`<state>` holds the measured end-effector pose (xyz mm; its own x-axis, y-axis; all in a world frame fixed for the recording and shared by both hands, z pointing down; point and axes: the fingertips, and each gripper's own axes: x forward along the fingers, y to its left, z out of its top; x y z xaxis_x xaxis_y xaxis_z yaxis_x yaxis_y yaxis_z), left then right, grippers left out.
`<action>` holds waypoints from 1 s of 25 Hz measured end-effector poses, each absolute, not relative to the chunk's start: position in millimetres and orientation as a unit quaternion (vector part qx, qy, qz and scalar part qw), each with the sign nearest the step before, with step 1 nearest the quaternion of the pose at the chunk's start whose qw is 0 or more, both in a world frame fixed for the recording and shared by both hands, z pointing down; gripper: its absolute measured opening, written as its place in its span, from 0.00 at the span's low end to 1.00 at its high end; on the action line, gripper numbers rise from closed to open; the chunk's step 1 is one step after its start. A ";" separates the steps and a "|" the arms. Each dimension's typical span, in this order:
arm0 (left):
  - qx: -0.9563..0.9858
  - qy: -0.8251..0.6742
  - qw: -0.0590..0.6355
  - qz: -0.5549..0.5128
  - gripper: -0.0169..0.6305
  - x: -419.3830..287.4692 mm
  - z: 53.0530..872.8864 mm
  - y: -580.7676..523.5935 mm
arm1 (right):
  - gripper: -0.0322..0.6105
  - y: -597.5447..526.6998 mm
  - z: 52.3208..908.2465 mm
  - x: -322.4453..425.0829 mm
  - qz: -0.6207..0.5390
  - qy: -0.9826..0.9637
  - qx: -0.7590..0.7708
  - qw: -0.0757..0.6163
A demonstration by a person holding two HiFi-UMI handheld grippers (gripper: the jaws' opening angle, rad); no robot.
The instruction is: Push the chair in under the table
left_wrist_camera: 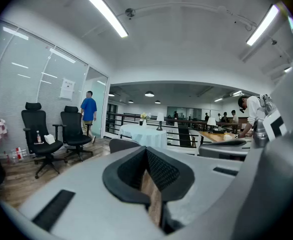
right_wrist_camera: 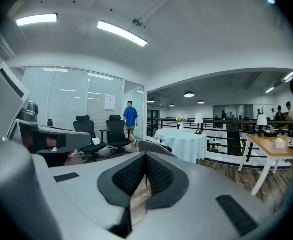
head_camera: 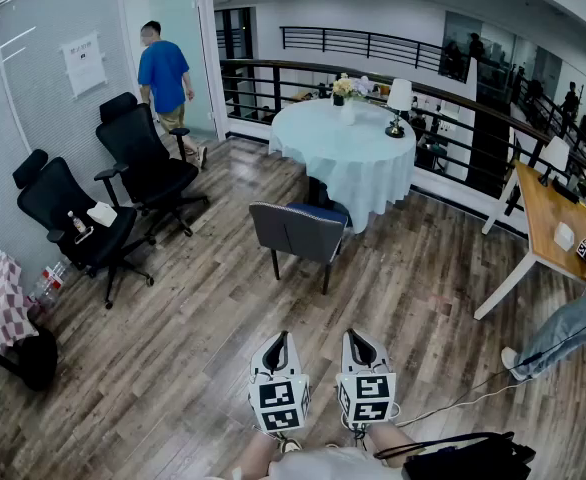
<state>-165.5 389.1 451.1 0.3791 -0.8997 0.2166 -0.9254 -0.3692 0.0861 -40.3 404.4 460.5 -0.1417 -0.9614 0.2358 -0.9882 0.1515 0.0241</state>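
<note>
Two clenched, empty claws, the left claw (head_camera: 280, 343) and right claw (head_camera: 359, 340), point side by side across the floor toward the grey chair (head_camera: 295, 230), which stands well ahead, backrest facing them, seat toward the round surface (head_camera: 325, 153) beyond, more nearly in line with the left claw.

Most of the person (head_camera: 573, 333) past the right edge; chair (head_camera: 298, 230) front perhaps under the tablecloth (head_camera: 353, 168).

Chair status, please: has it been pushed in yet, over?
Left gripper, right gripper: shut, empty. Chair not tucked under table, untouched. Nothing between grippers and chair.
</note>
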 end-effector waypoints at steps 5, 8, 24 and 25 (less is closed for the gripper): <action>0.824 -0.553 0.102 0.069 0.02 -177.2 455.4 378.5 | 0.08 393.8 465.1 -50.9 0.074 -0.752 0.647 0.104; 0.824 -0.553 0.106 0.071 0.03 -183.1 458.5 373.3 | 0.08 388.8 466.5 -56.3 0.076 -0.751 0.647 0.108; 0.834 -0.532 0.107 0.105 0.03 -205.0 484.3 352.7 | 0.08 386.0 491.8 -61.9 0.110 -0.713 0.683 0.119; 0.835 -0.529 0.109 0.107 0.03 -204.0 486.6 353.3 | 0.08 387.5 494.7 -59.9 0.114 -0.709 0.685 0.122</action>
<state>-204.0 353.3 486.6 0.4184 -0.8594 0.2939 -0.9061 -0.4174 0.0694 -59.9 387.5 494.7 -0.0321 -0.9435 0.3299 -0.9993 0.0359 0.0054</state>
